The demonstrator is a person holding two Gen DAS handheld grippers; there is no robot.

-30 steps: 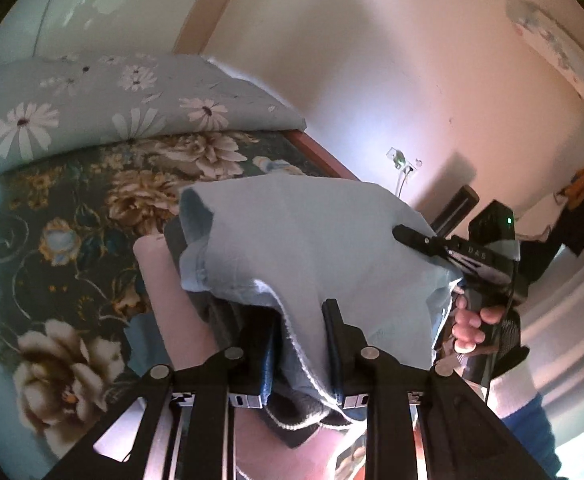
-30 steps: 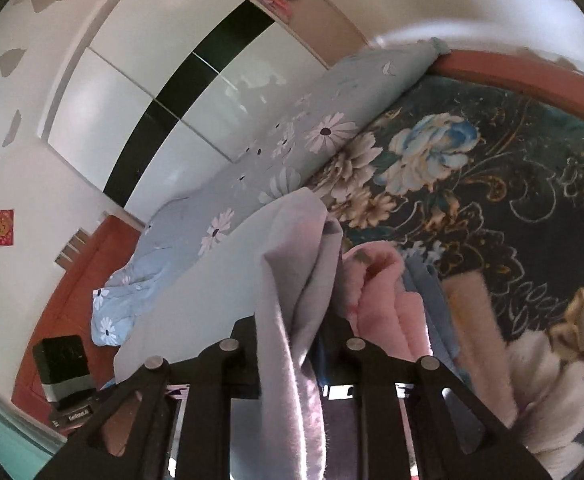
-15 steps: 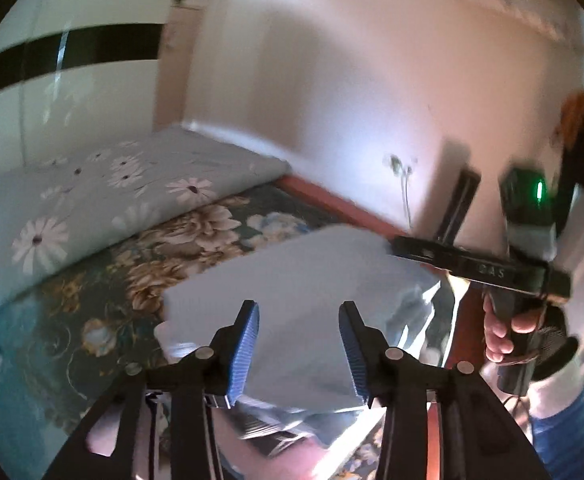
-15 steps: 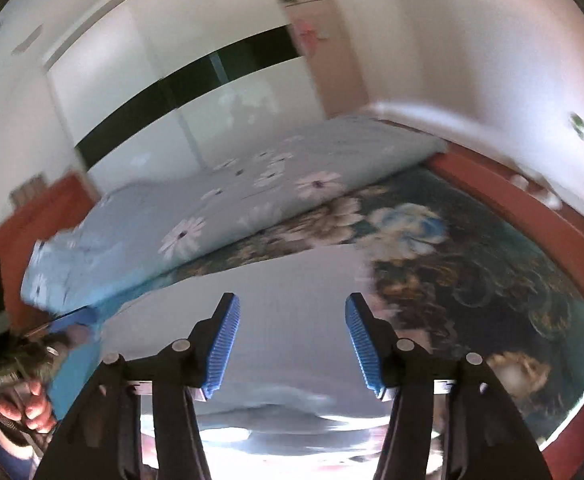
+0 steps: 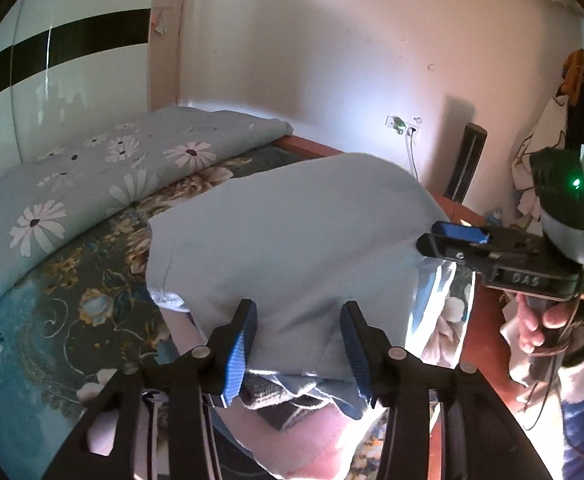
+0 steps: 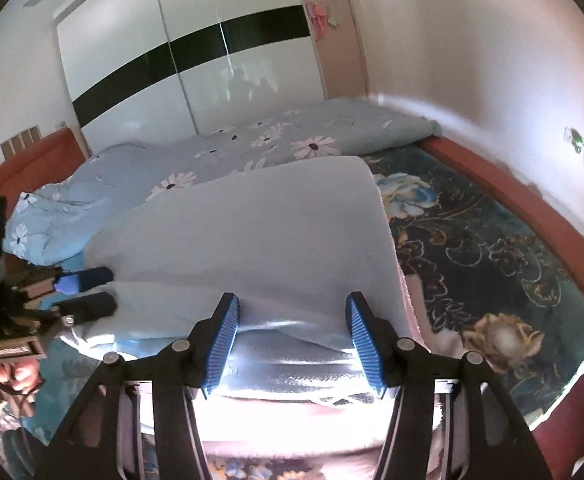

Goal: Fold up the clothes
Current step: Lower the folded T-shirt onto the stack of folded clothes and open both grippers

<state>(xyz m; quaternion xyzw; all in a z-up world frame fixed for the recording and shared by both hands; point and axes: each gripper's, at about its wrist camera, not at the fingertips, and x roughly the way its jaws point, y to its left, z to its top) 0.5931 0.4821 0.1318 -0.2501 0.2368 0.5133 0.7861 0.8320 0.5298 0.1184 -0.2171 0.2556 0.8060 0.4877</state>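
Note:
A folded light blue garment (image 5: 287, 248) lies on top of a pile of clothes on the bed; it also shows in the right wrist view (image 6: 251, 240). My left gripper (image 5: 298, 320) is open and empty, jaws wide apart just above the garment's near edge. My right gripper (image 6: 289, 320) is open and empty too, over the garment's near edge. The right gripper shows from the side in the left wrist view (image 5: 452, 240), at the garment's right edge. The left gripper shows in the right wrist view (image 6: 85, 292), at the garment's left edge. Grey and pink clothes (image 5: 304, 436) lie under the garment.
The bed has a dark floral cover (image 6: 492, 248) and a rolled light blue daisy quilt (image 6: 211, 152) along the far side. A red-brown bed frame (image 6: 512, 192) runs along the wall. A white wardrobe (image 6: 171, 60) stands behind. Hanging clothes (image 5: 580, 92) are at right.
Both grippers let go of the blue garment and opened wide. They lifted and pulled back; the garment now lies flat and folded on the pile.

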